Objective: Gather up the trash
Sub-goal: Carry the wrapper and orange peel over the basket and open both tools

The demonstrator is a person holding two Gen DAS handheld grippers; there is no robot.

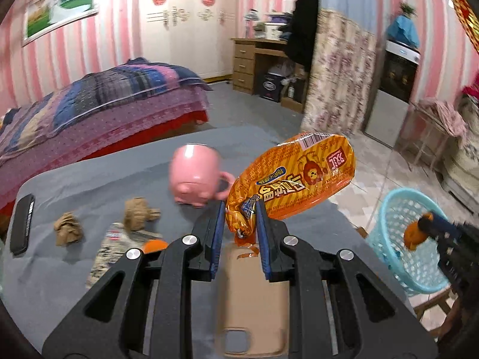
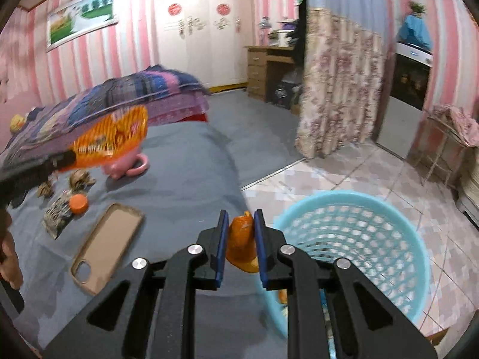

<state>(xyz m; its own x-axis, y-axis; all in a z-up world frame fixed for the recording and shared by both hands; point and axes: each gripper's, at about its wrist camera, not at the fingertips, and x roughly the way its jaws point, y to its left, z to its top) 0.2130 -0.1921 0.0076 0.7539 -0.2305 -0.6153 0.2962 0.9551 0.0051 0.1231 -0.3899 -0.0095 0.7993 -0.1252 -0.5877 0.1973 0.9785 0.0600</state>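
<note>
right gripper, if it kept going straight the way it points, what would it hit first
Probably the blue basket: the right gripper, shut on an orange scrap, points at its near rim, though depth is hard to judge.

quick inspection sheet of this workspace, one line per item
surface: grey cloth-covered table, blue basket beside it
job's things: orange snack wrapper and orange peel held; two crumpled brown papers, printed wrapper, orange cap on cloth
clutter: pink mug, phone case, black phone
grippers: left gripper jaws shut on wrapper; right gripper jaws shut on peel
cables: nothing seen
surroundings: bed, wardrobe, desk
</note>
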